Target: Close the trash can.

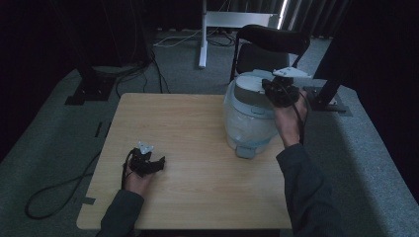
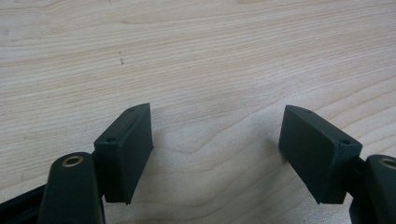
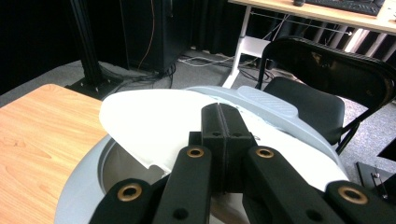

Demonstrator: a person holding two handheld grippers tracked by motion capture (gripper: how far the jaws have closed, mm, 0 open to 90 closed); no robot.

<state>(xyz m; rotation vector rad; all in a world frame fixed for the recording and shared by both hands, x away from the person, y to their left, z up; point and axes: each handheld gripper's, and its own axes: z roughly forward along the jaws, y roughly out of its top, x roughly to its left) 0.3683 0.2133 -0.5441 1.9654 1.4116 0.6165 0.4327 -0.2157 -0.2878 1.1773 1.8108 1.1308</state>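
Left gripper (image 1: 159, 164) rests on table (image 1: 197, 192) near front-left, jaws wide apart, nothing between, hand low and flat. Right gripper (image 3: 224, 122) is over bin (image 1: 247, 116) at far-right table edge, jaws pressed together, seemingly pinching white liner (image 3: 140, 126) edge. Judgement: keep pinch tight, lower slowly, tuck liner inside rim without tearing. Right forearm reaches forward, wrist raised, gripper angled down

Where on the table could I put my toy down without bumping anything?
The wooden table is bare across its far left corner and middle, between the left hand-held gripper and the white bin. The near edge in front of the bin is free too. It's crowded at the far right, where the right hand-held gripper is over the bin.
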